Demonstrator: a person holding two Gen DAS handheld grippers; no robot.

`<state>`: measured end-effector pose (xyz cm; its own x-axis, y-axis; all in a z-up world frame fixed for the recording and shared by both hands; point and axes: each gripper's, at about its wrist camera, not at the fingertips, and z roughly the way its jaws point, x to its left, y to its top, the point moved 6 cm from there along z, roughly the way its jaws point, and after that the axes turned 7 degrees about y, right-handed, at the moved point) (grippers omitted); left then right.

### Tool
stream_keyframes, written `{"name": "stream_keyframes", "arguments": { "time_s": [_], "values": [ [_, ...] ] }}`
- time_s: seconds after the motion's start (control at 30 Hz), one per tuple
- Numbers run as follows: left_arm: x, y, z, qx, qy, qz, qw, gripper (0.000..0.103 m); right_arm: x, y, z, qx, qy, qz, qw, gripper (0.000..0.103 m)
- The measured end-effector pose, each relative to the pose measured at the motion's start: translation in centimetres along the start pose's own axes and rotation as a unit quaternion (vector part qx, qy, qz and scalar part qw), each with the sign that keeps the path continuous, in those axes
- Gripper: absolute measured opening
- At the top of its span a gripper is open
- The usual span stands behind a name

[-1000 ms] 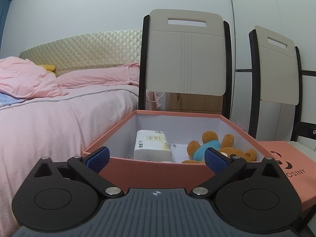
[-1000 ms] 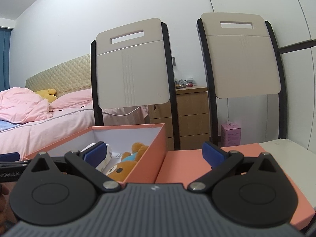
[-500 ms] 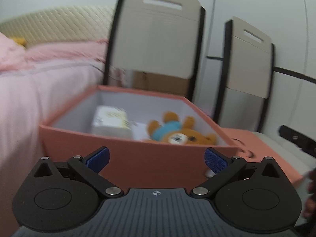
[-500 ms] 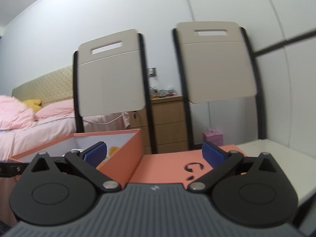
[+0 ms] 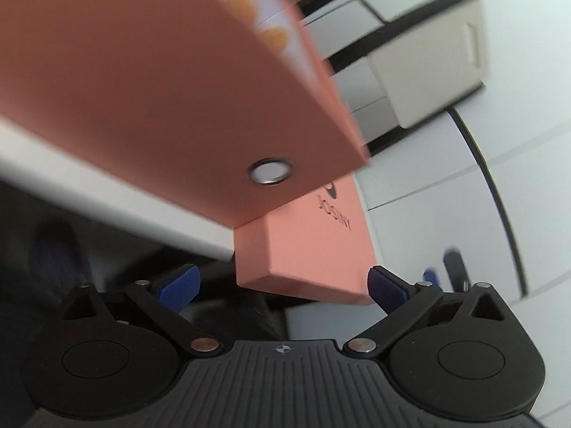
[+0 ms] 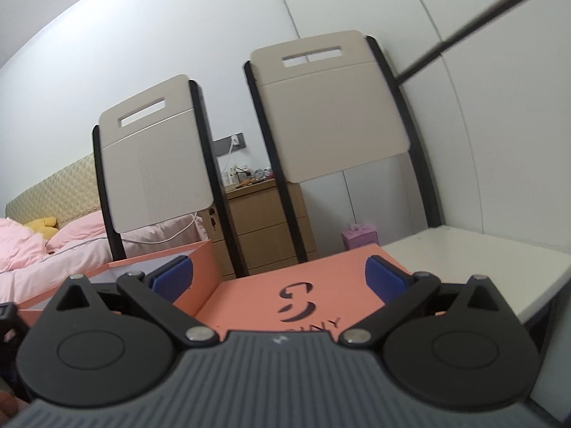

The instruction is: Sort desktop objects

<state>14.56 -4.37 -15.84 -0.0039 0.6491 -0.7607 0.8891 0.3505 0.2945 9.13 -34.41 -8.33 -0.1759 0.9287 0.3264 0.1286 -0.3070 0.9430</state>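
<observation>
A salmon-pink open box with a metal eyelet fills the rolled, blurred left wrist view; orange toy parts peek over its rim. Its flat pink lid with black lettering lies beside it on the white desk. My left gripper is open and empty, its blue pads either side of the lid's near corner. In the right wrist view the lid lies just ahead with the box to its left. My right gripper is open and empty, low over the lid.
Two beige folding chairs stand behind the desk. A wooden nightstand and a bed with pink bedding lie beyond. The white desk top extends right to its edge.
The left gripper has dropped low and rolled sharply, ending close against the box front and lid corner. The right gripper has moved right and forward over the lid. Both stay open.
</observation>
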Motion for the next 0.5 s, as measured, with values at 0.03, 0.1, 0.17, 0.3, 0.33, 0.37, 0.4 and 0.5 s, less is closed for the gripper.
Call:
{"name": "stream_keyframes", "arguments": {
  "time_s": [0.03, 0.1, 0.17, 0.3, 0.33, 0.37, 0.4, 0.5],
  "values": [
    [0.4, 0.0, 0.6, 0.011, -0.004, -0.017, 0.9998, 0.099, -0.4, -0.2, -0.1, 0.0, 0.0, 0.007, 1.0, 0.103],
    [1.2, 0.0, 1.9, 0.032, -0.013, -0.05, 0.9982, 0.095, -1.3, -0.7, -0.1, 0.002, -0.002, 0.019, 1.0, 0.103],
    [1.6, 0.0, 2.7, 0.042, -0.021, -0.069, 0.9965, 0.088, -2.0, -1.1, 0.0, 0.006, -0.003, 0.035, 0.999, 0.103],
    [2.0, 0.1, 3.7, 0.049, -0.041, -0.098, 0.9931, 0.079, -2.7, -1.3, 0.1, 0.009, 0.006, 0.059, 0.998, 0.103],
    [2.0, 0.1, 3.9, 0.05, -0.048, -0.105, 0.9921, 0.075, -2.7, -1.2, 0.0, 0.007, 0.009, 0.061, 0.998, 0.103],
    [2.1, 0.1, 4.0, 0.053, -0.055, -0.111, 0.9909, 0.073, -2.7, -1.2, 0.0, 0.007, 0.012, 0.062, 0.998, 0.103],
    [2.1, 0.1, 4.1, 0.056, -0.061, -0.116, 0.9897, 0.068, -2.7, -1.2, 0.0, 0.008, 0.014, 0.064, 0.998, 0.103],
    [2.3, 0.0, 4.2, 0.059, -0.057, -0.118, 0.9896, 0.059, -2.8, -1.4, -0.1, 0.011, 0.017, 0.073, 0.997, 0.103]
  ]
}}
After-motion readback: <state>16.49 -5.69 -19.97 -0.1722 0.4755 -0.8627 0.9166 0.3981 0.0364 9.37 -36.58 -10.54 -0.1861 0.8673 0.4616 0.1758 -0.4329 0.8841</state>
